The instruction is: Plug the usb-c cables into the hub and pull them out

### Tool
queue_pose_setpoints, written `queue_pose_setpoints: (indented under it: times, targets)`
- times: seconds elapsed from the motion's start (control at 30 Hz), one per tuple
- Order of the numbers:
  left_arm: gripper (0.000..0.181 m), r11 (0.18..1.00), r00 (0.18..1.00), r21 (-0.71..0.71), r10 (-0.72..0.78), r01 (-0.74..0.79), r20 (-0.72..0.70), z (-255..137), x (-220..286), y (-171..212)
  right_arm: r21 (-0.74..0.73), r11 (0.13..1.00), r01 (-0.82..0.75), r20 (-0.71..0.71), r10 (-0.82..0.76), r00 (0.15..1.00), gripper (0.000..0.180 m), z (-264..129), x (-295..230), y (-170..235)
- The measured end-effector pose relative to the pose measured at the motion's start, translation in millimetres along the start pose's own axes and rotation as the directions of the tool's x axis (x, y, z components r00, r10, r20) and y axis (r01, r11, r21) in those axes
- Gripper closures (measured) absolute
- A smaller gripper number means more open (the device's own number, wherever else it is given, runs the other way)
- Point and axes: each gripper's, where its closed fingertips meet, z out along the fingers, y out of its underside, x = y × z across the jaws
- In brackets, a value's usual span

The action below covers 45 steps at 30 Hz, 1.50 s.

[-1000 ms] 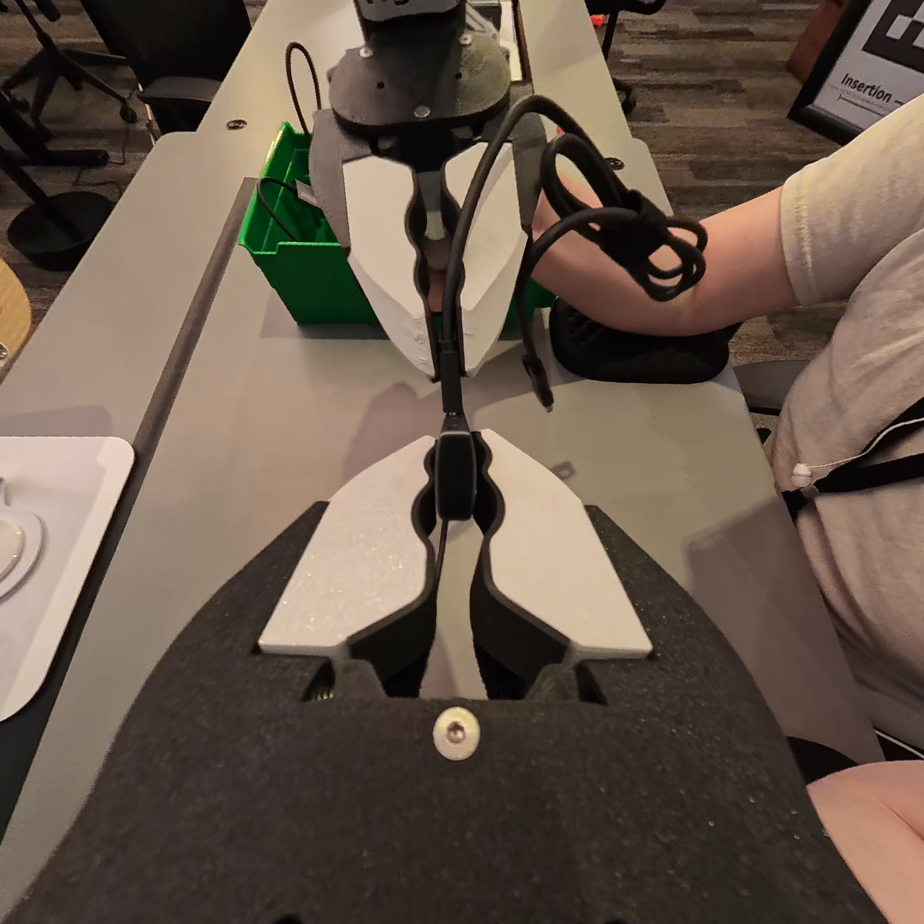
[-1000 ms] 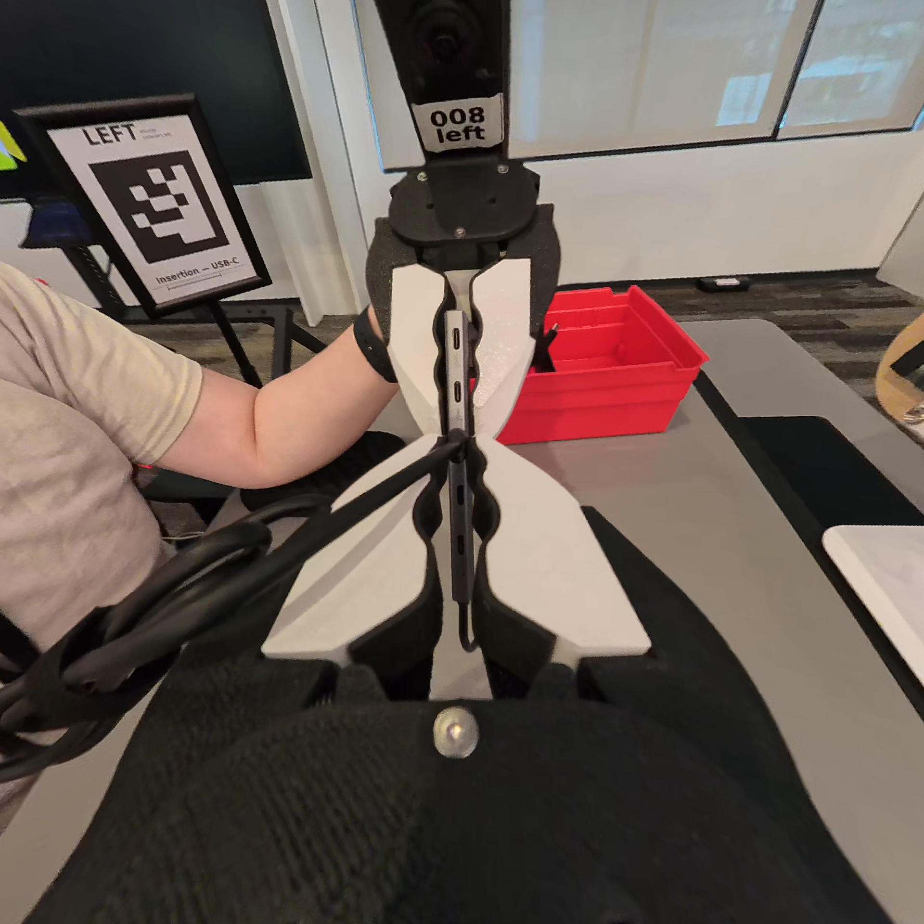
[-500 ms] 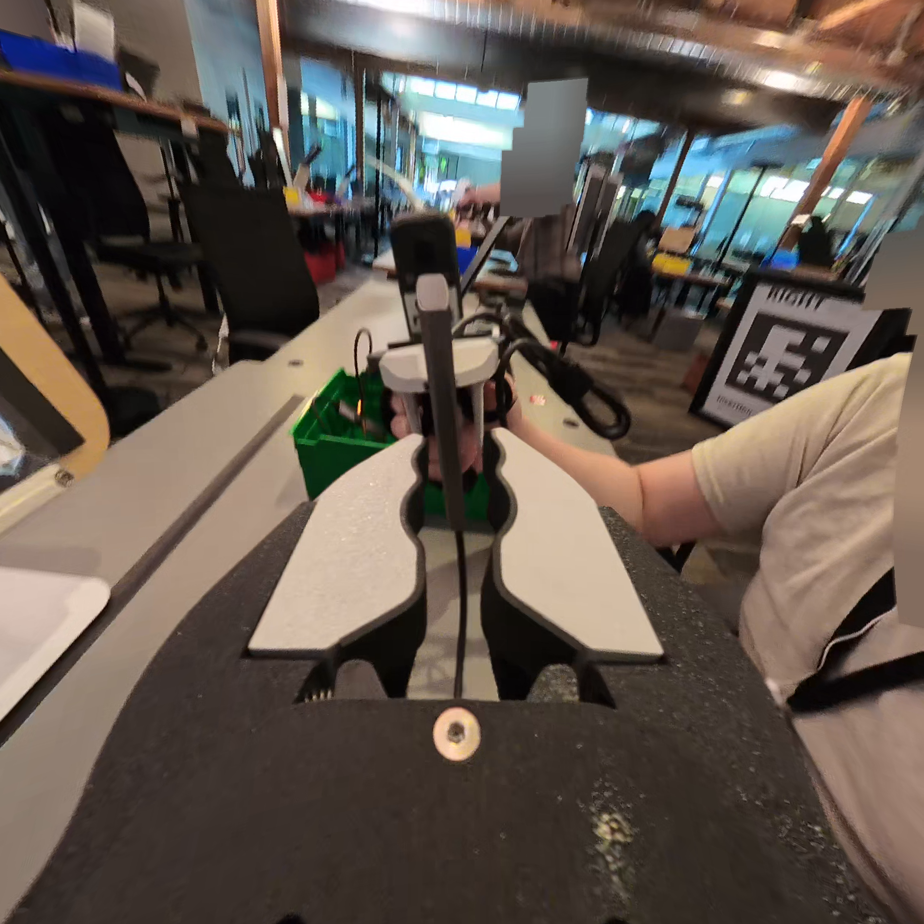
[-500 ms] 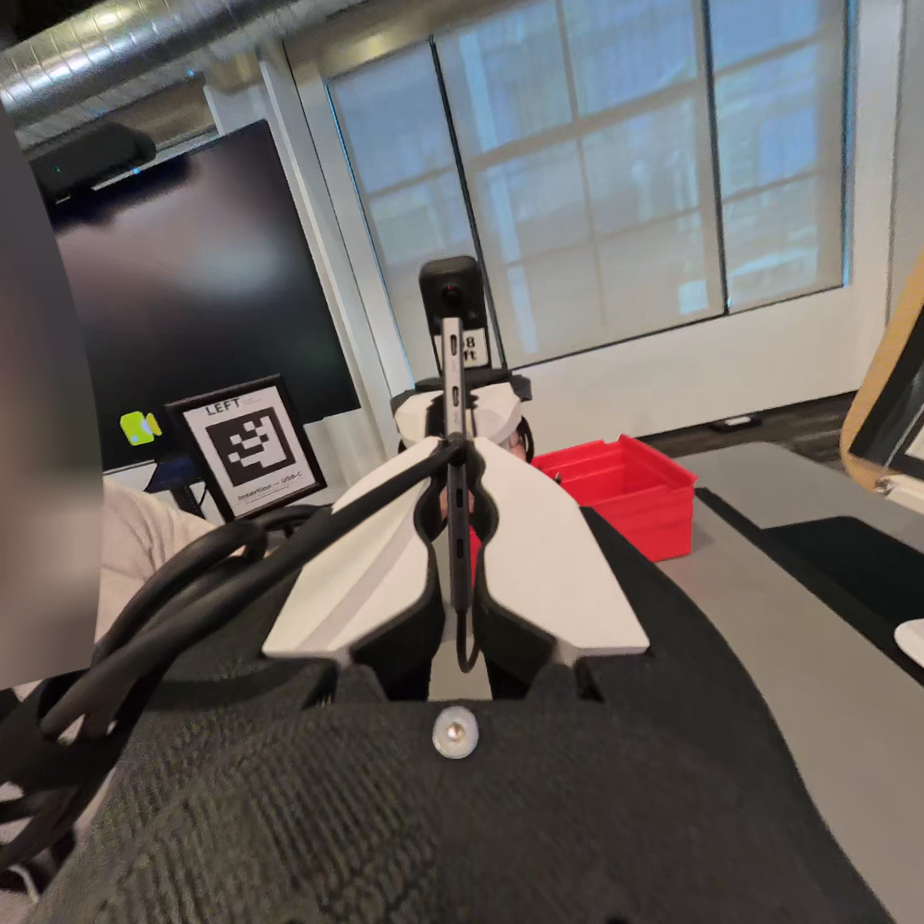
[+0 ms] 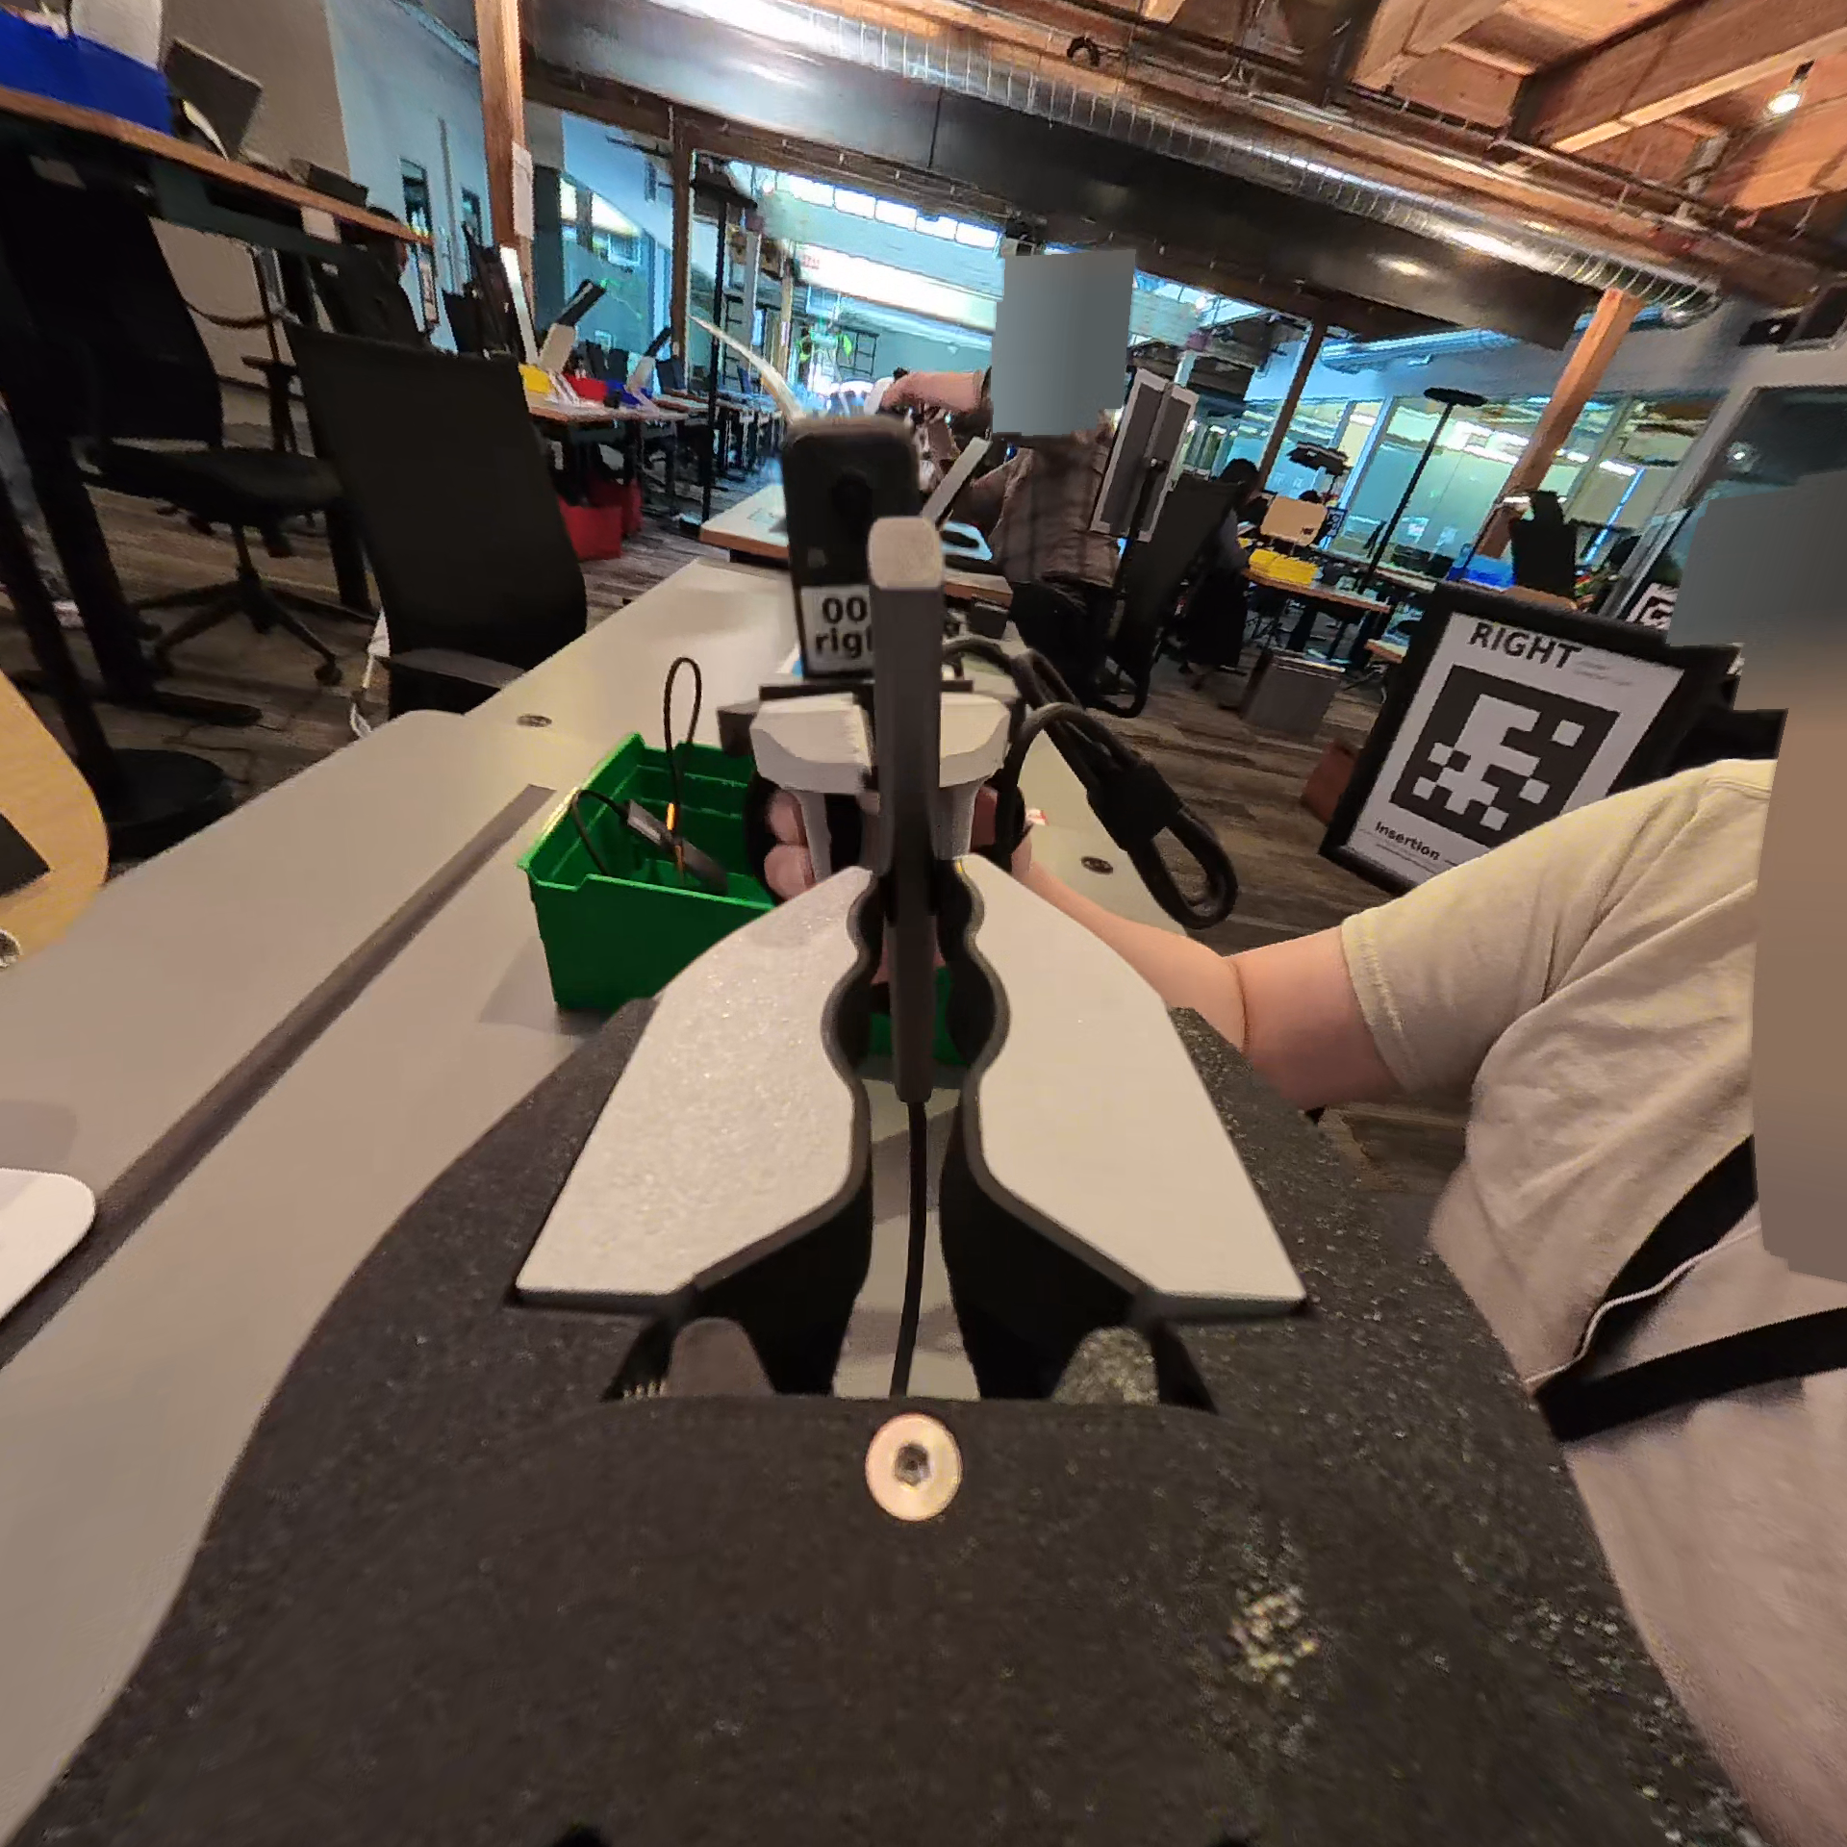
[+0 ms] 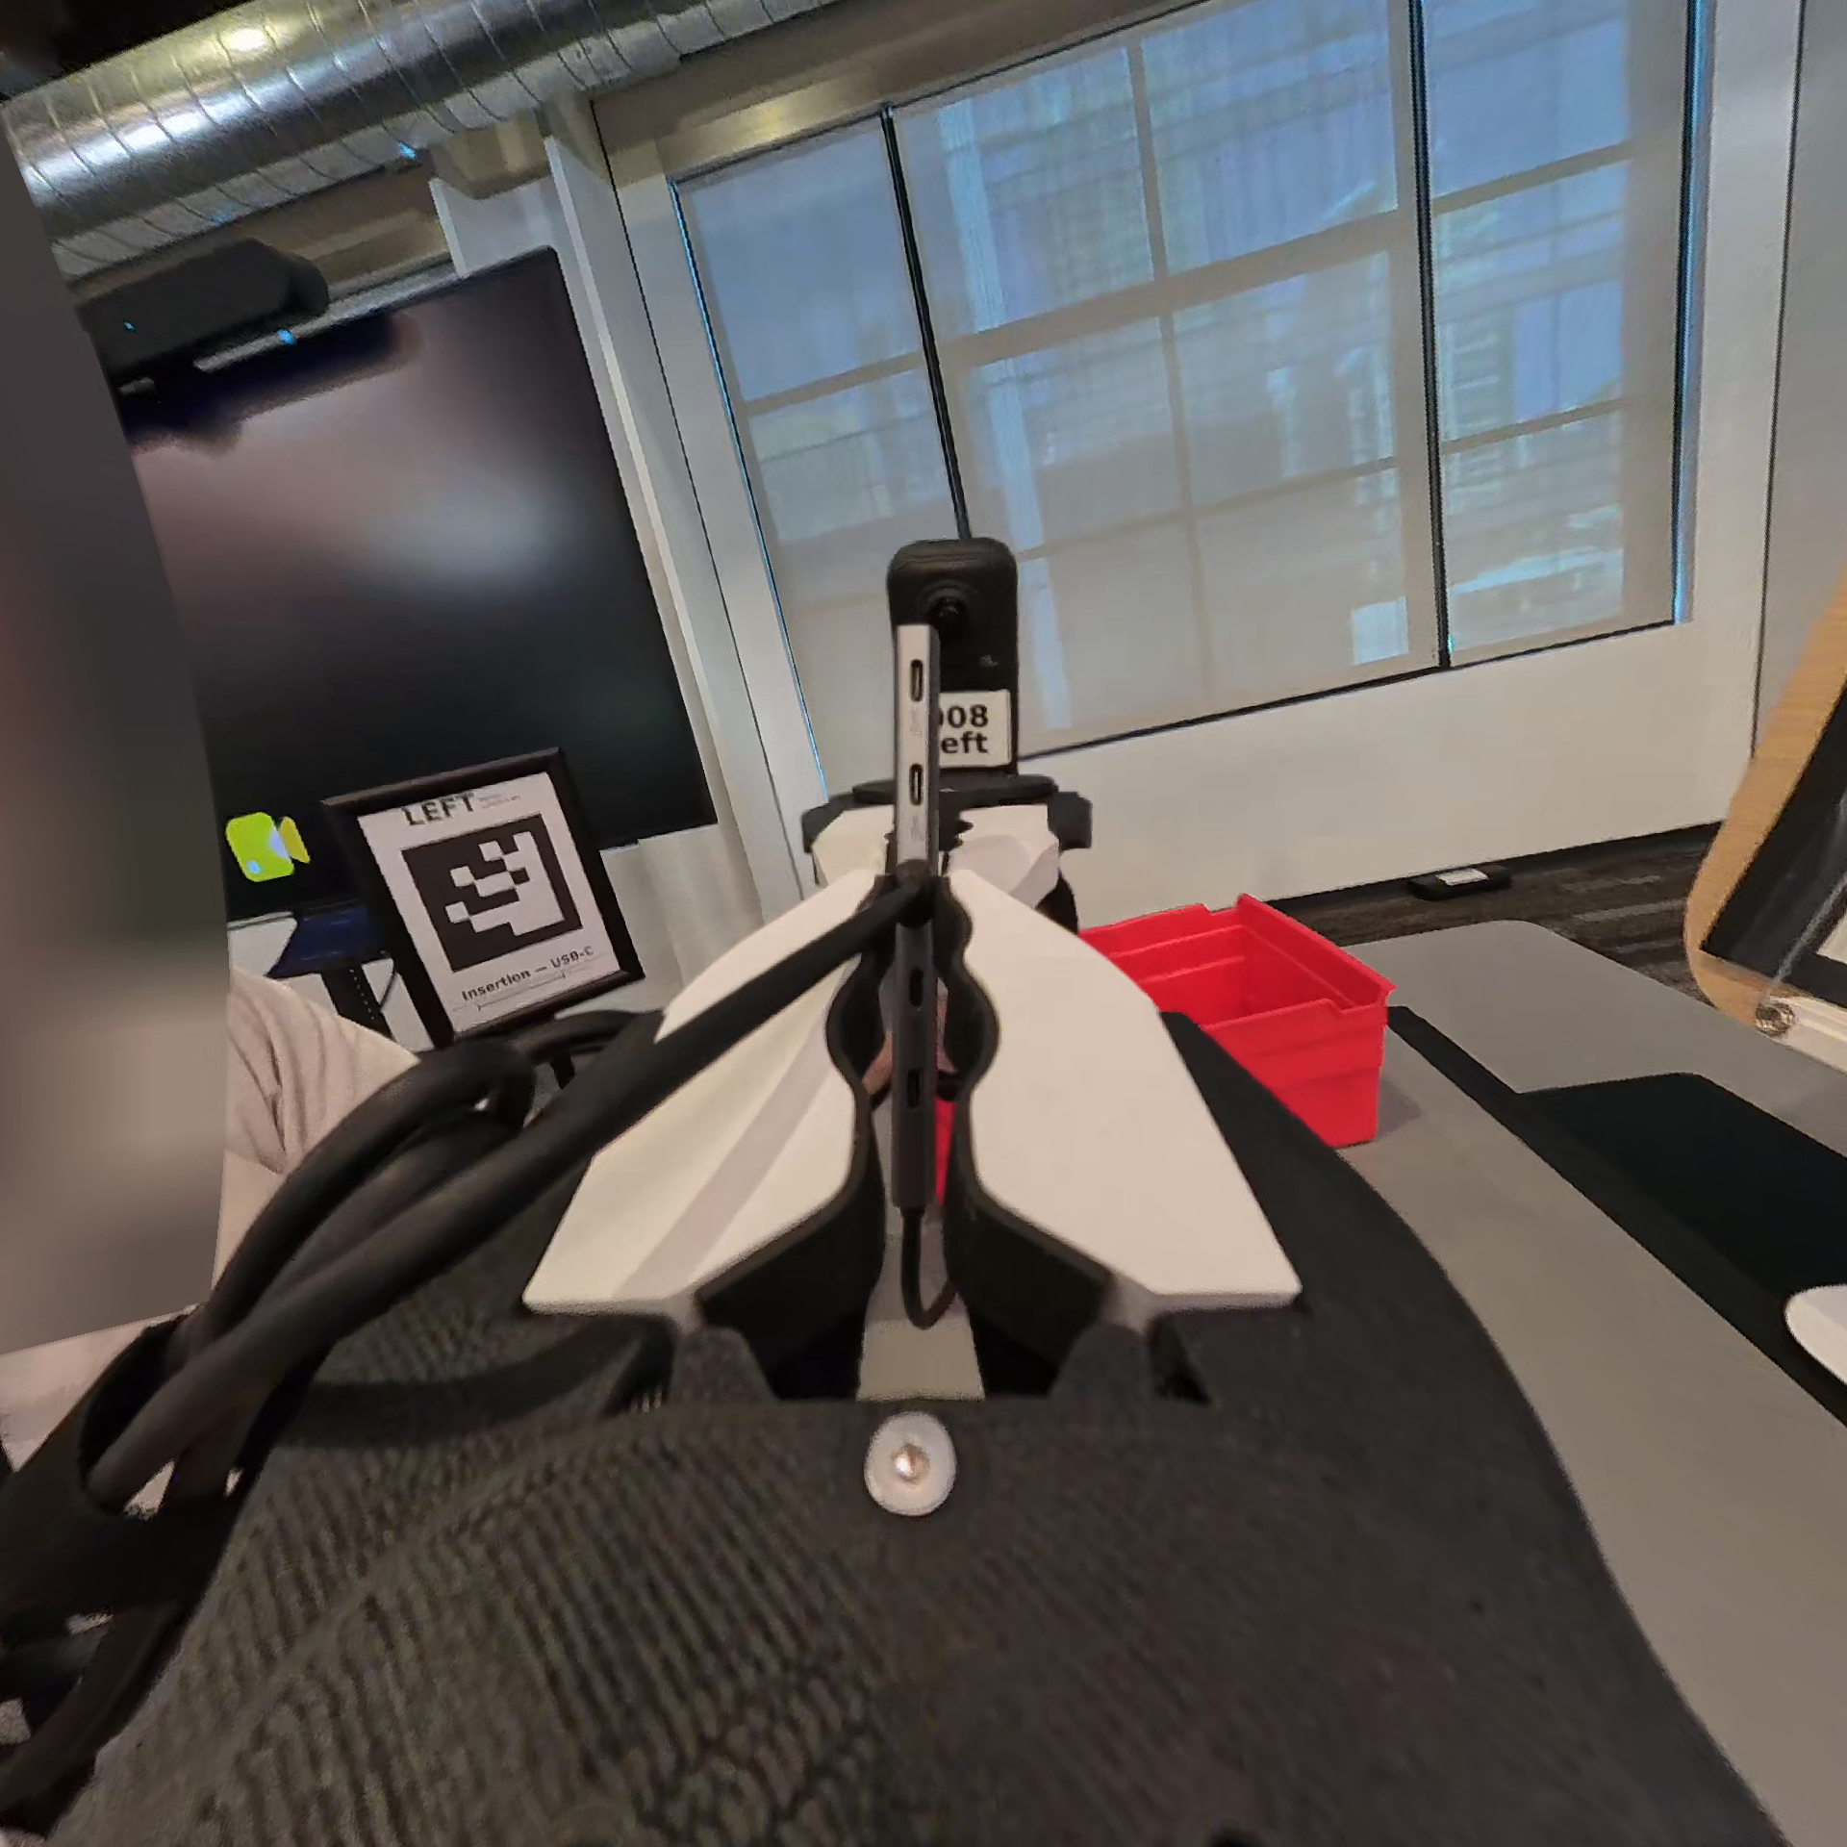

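Note:
My left gripper (image 5: 905, 880) is shut on a slim dark hub (image 5: 905, 700) that stands upright, edge on, with its thin tail cable (image 5: 910, 1199) running back between the fingers. My right gripper (image 6: 910, 885) faces it and is shut on the end of a thick black usb-c cable (image 6: 760, 989), right against the hub's port edge (image 6: 915, 720). The plug itself is hidden by the fingertips. The rest of the cable hangs as a tied bundle (image 6: 300, 1249) beside the right gripper, and it also shows in the left wrist view (image 5: 1149, 810). Two free ports show above the grip.
A green bin (image 5: 620, 920) with small cables stands on the grey table (image 5: 250, 949) behind the right gripper. A red bin (image 6: 1279, 1009) stands behind the left one. Framed marker signs (image 5: 1499, 750) (image 6: 490, 890) stand beside the table. The person's forearm (image 5: 1249, 989) reaches in from the right. My two grippers' fingertips are within a few centimetres of each other.
Both grippers have tilted up together from looking down at the table to looking level across the room. The hub and the cable stay held as before.

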Motion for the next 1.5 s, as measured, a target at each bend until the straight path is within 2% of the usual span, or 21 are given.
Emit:
queue_pose_setpoints:
  times: [0.03, 0.33, 0.43, 0.83, 0.93, 0.97, 1.13, 1.2, 1.23, 1.3, 1.37, 1.43, 1.5]
  targets:
    - [0.172, 1.0, 1.0, -0.015, -0.012, 0.012, 0.006, 0.3, -1.1, 1.9, -0.021, 1.0, 0.011, -0.014, -0.011, 1.0, 0.172, -0.4, 1.0, 1.6]
    - [0.172, 0.997, 0.999, -0.074, -0.01, 0.013, 0.033, 2.5, -4.8, 10.6, -0.11, 0.994, 0.021, -0.035, -0.025, 0.999, 0.171, -2.8, 2.7, 9.3]
    - [0.171, 0.997, 0.998, -0.076, 0.032, -0.028, 0.051, 5.5, -6.7, 11.3, -0.196, 0.98, 0.038, -0.037, -0.046, 0.998, 0.172, 1.4, 4.3, 23.8]
    - [0.171, 0.992, 0.999, -0.118, 0.039, -0.036, 0.023, 1.6, -2.8, 16.4, -0.212, 0.976, 0.052, -0.017, -0.057, 0.998, 0.172, 5.5, 1.3, 27.4]
    - [0.169, 0.989, 0.998, -0.14, 0.048, -0.043, 0.033, 0.7, -3.0, 17.4, -0.238, 0.967, 0.089, -0.018, -0.096, 0.995, 0.172, 4.9, 1.3, 29.3]
    - [0.162, 0.99, 0.998, -0.131, 0.053, -0.046, 0.047, -1.7, -4.2, 14.6, -0.253, 0.961, 0.112, -0.024, -0.122, 0.992, 0.172, 4.6, 1.9, 30.5]
    - [0.16, 0.998, 0.994, -0.038, 0.051, -0.047, 0.097, -23.4, -7.4, -4.3, -0.297, 0.922, 0.248, -0.096, -0.287, 0.953, 0.172, 0.3, 7.7, 24.9]
    - [0.152, 0.999, 0.988, -0.032, -0.007, 0.012, 0.151, -32.0, -15.4, -5.9, -0.319, 0.868, 0.381, -0.137, -0.44, 0.888, 0.172, -2.1, 9.7, 17.8]
    - [0.145, 0.999, 0.986, -0.015, -0.04, 0.043, 0.161, -35.4, -17.1, -8.2, -0.344, 0.82, 0.457, -0.172, -0.533, 0.828, 0.172, -3.9, 12.1, 13.3]
    - [0.132, 0.995, 0.983, 0.042, -0.093, 0.087, 0.159, -38.6, -16.5, -17.0, -0.438, 0.675, 0.594, -0.227, -0.722, 0.654, 0.172, -7.9, 17.9, 6.2]
    - [0.125, 0.989, 0.974, 0.097, -0.127, 0.11, 0.189, -37.3, -17.9, -25.2, -0.516, 0.521, 0.68, -0.275, -0.853, 0.444, 0.172, -9.8, 21.3, -4.2]
    - [0.118, 0.985, 0.959, 0.125, -0.15, 0.123, 0.239, -32.1, -21.9, -27.6, -0.571, 0.388, 0.723, -0.278, -0.92, 0.274, 0.172, -7.3, 19.9, -8.6]
    - [0.119, 0.979, 0.951, 0.157, -0.171, 0.133, 0.259, -24.1, -24.6, -28.8, -0.613, 0.303, 0.73, -0.278, -0.947, 0.159, 0.172, -4.2, 20.4, -9.1]
